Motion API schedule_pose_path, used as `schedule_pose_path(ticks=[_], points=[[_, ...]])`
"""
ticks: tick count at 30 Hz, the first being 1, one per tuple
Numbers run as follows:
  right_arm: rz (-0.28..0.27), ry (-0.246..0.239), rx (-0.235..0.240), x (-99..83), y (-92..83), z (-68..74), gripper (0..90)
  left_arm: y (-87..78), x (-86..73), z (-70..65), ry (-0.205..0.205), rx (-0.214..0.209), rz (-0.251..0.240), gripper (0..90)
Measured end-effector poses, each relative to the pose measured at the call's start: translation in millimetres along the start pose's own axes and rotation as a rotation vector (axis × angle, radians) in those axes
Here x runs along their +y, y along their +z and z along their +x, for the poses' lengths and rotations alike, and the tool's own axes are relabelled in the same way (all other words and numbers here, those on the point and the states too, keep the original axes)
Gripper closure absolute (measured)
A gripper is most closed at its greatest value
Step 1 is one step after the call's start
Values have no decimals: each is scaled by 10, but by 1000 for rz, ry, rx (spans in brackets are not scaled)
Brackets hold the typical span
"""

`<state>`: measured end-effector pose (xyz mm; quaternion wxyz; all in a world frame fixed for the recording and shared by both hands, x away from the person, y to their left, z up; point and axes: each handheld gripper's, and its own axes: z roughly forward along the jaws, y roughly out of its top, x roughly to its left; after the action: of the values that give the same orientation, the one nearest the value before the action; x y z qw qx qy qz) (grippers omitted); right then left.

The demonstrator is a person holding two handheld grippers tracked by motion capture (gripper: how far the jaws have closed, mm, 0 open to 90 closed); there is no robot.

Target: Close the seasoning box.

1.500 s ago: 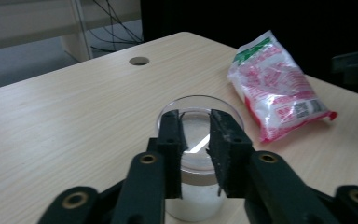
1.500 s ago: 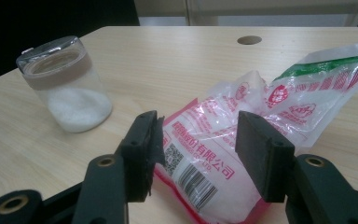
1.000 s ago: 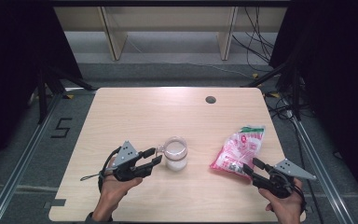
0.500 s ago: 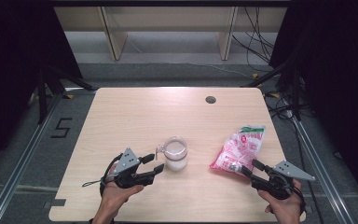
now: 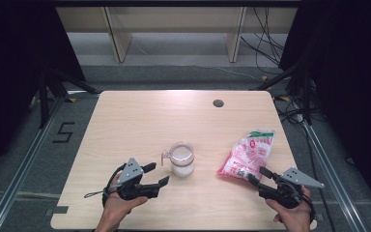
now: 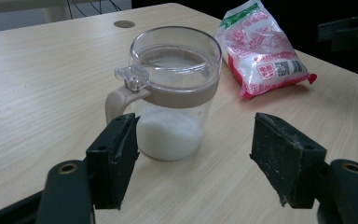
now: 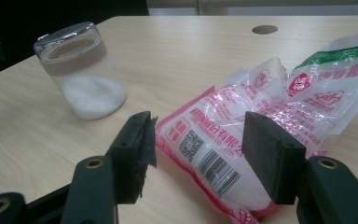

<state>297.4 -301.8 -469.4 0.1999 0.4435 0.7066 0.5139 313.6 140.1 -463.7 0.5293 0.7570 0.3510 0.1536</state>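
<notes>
Clear jar (image 5: 182, 159), white granules inside, upright mid-surface (image 5: 140, 116). Left claw (image 5: 155, 174) wide, empty, just left-front of jar. Red-white bag (image 5: 247, 153) right of jar; right claw (image 5: 256, 175) wide, empty, at bag's near end.

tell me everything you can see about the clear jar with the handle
The jar is clear plastic with a beige band and handle and a clear flip lid, shut. It stands upright on the table, about a third full of white granules. Nothing touches it; the left tongs stand open just before it.
</notes>
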Motion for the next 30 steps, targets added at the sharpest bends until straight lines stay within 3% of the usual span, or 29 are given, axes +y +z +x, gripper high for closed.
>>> schedule_pose_path(ticks=[1,3,4,9,12,18,22,25,26,27,28,30], points=[[10,17,12,-3,1,12,437,2,-10,-5,-9,6,2,302],[9,-9,0,-4,-1,0,437,8,-32,5,-8,2,3,296],[26,-8,8,0,-13,2,437,9,-40,-4,-18,10,2,295],[14,-15,11,-11,2,15,438,10,-84,4,-21,15,12,295],[25,14,22,-13,-8,52,438,9,-106,1,-15,10,18,295],[34,-2,39,-34,4,75,434,32,-179,-38,-12,8,26,290],[65,-42,42,-49,2,83,427,74,-258,-56,7,-2,63,285],[62,-66,42,-66,3,102,426,97,-291,-89,3,3,65,279],[62,-68,44,-73,-1,112,424,97,-300,-86,18,-4,74,276],[73,-75,50,-78,-3,111,422,105,-315,-100,15,-10,74,274],[86,-50,54,-94,-8,141,420,111,-331,-117,21,-4,79,272],[105,-74,60,-109,-12,138,413,127,-369,-129,30,-18,93,269]])
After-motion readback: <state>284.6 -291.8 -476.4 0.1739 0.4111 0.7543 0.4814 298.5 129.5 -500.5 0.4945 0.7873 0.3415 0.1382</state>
